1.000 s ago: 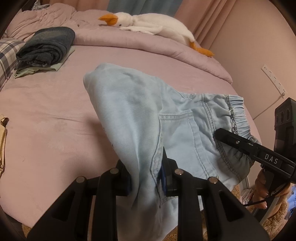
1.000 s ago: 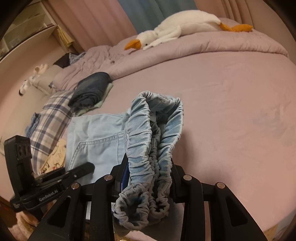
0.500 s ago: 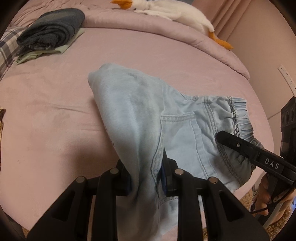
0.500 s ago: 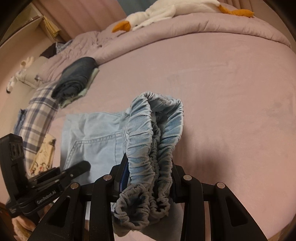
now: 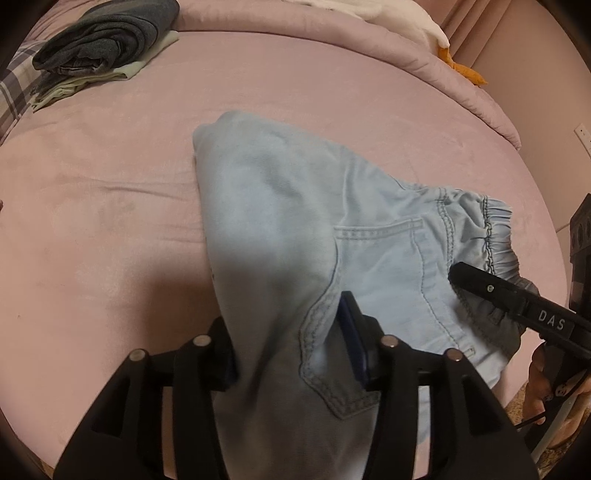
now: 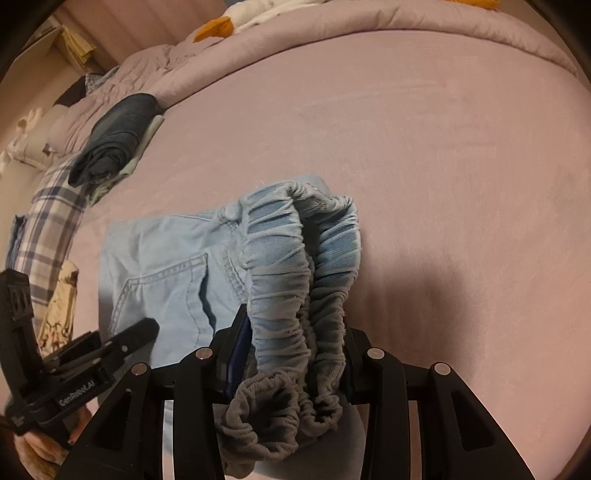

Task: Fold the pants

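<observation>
Light blue denim pants [image 5: 280, 221] lie partly on the pink bed, held up at the near edge by both grippers. My left gripper [image 5: 291, 347] is shut on the folded leg fabric by the back pocket seam. My right gripper [image 6: 295, 343] is shut on the bunched elastic waistband [image 6: 303, 266]. The right gripper also shows in the left wrist view [image 5: 491, 291] at the waistband. The left gripper shows in the right wrist view [image 6: 125, 339] at the pants' left side, below the back pocket [image 6: 166, 288].
A stack of folded dark clothes [image 5: 107, 40] sits at the far left of the bed. A plaid pillow [image 6: 51, 221] lies left. A white goose plush [image 6: 236, 18] rests on the rolled quilt [image 5: 332, 48] at the back. The bed sheet [image 6: 443, 147] stretches right.
Both grippers moved forward and lower over the bed with the pants still held. The goose and far quilt slid up toward the frame tops. The pants lie lower on the sheet.
</observation>
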A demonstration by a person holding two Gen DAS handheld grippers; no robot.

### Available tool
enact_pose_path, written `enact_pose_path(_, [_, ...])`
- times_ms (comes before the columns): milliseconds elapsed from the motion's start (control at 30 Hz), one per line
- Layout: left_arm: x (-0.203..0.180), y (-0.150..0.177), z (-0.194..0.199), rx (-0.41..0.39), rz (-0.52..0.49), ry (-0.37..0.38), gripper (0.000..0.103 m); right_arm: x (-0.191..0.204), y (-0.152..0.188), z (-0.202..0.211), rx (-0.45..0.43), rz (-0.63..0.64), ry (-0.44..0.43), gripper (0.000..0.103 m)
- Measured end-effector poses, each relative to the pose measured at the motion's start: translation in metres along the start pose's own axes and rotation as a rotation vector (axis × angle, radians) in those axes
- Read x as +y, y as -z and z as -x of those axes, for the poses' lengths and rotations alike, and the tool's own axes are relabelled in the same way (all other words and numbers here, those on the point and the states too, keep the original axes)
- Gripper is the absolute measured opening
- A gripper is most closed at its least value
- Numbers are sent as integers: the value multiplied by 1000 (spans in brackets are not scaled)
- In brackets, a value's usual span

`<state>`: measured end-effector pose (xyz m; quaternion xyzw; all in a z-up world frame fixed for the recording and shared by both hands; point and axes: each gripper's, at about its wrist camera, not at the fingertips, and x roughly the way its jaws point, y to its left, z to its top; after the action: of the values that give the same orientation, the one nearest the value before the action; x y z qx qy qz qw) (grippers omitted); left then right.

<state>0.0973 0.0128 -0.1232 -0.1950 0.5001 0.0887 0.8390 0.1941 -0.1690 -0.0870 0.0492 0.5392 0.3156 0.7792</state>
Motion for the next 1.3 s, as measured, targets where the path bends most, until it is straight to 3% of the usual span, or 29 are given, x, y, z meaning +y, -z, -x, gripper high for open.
enact_pose_path(167, [-1, 6, 5, -11, 28, -34, 61, -4, 2, 2, -15, -3, -9, 45])
enact_pose_path(267, [-4, 12, 22, -38, 4, -63, 61, 0, 5, 7, -35, 7, 42, 64])
enact_pose_path(333, [-9, 17, 43, -98, -27, -95, 61, 3, 7, 15, -48, 23, 96, 69])
enact_pose_path(467, [-13, 23, 82, -189, -37, -73, 79, 9, 12, 39, -108, 72, 134, 71])
enact_pose_path(533, [-15, 23, 98, -222, -48, -81, 83, 14, 15, 56, -151, 96, 148, 76])
enact_pose_path(667, [-19, 27, 125, -281, -63, -84, 98, 15, 22, 93, -244, 111, 121, 85])
enact_pose_path(933, [-31, 31, 150, -326, -72, -84, 102, 24, 29, 136, -361, 119, 79, 86])
enact_pose_path(1300, [-48, 35, 153, -305, -76, -42, 103, 31, 34, 135, -377, 102, 95, 86])
